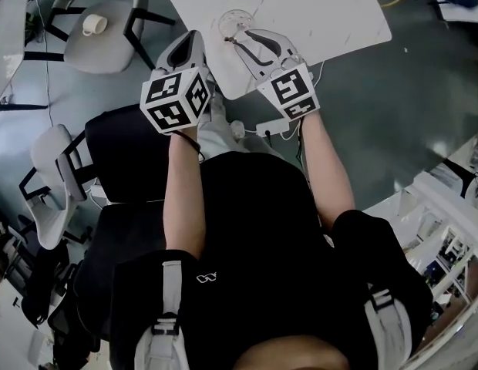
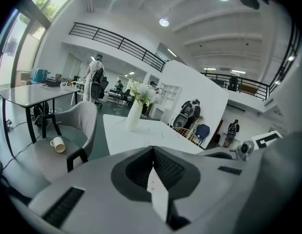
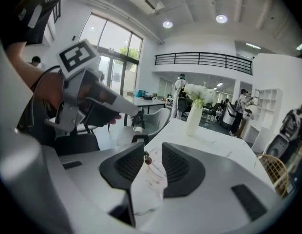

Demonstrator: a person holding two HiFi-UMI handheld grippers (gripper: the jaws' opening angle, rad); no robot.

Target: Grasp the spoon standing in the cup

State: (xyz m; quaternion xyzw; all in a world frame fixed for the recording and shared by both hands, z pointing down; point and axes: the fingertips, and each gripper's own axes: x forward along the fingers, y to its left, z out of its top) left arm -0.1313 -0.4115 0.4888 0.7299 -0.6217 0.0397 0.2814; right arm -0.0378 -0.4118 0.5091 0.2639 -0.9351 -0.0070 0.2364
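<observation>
**Right gripper released at one spoon, one cup**

Count: two grippers, one spoon, one cup, one vase.

The right gripper (image 3: 152, 147) has its jaws apart. The spoon (image 3: 147, 158) stands up in the gap between them, seated in the clear cup (image 1: 236, 23) just below the jaw tips.

The left gripper (image 2: 152, 149), alongside, is clenched and empty.

Far ahead of the right gripper, the vase (image 3: 193, 118) holds white flowers (image 3: 199, 94).
</observation>
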